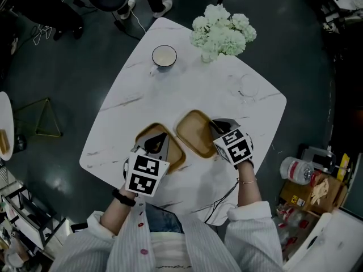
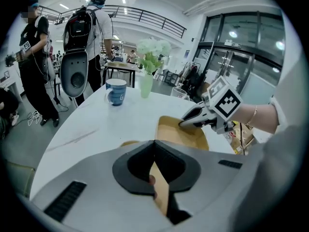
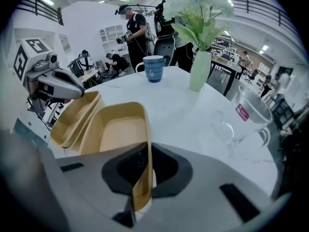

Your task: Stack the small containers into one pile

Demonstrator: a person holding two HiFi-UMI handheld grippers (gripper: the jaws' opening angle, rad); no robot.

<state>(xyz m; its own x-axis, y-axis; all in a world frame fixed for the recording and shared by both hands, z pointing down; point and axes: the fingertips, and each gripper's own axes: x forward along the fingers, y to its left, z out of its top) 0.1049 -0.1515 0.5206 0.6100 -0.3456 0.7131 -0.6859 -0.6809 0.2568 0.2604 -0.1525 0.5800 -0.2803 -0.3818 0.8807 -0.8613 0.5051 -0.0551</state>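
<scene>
Head view: shallow tan left container (image 1: 145, 135) rim-clamped by left tool (image 1: 159, 145), right container (image 1: 194, 134) by right tool (image 1: 215, 127).

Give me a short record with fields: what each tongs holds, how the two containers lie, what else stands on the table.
Left tongs: shut on rim of left container
Right tongs: shut on rim of right container
Containers: side by side, not stacked
Table: white marble
Also on it: mug, vase of flowers, clear glass

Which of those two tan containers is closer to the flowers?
The tan container gripped by the right gripper; the other container, in the left gripper, lies farther from the flowers.
</scene>
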